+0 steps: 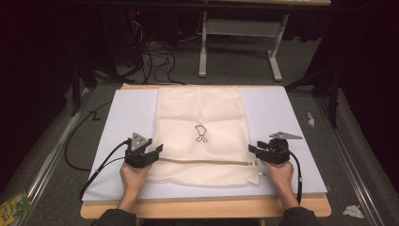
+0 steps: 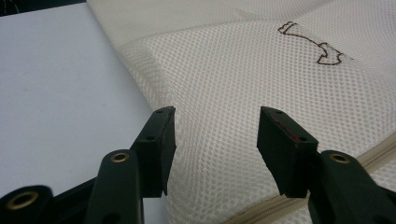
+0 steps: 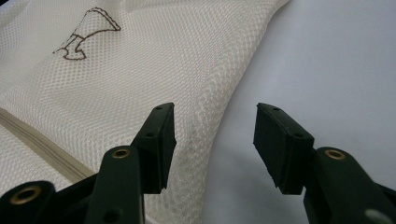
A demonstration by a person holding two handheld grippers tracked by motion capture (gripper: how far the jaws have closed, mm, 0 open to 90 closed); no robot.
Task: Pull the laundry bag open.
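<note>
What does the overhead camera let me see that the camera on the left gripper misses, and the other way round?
The high view takes in the whole cream mesh bag on the white board, both hands, the left gripper and right gripper at its two side edges, and cables on the floor. The left gripper view gives a close look at the mesh weave and at its own two jaws standing apart, with nothing pinched between them. Both show the bag, its brown embroidered figure, its zipper and the board.
</note>
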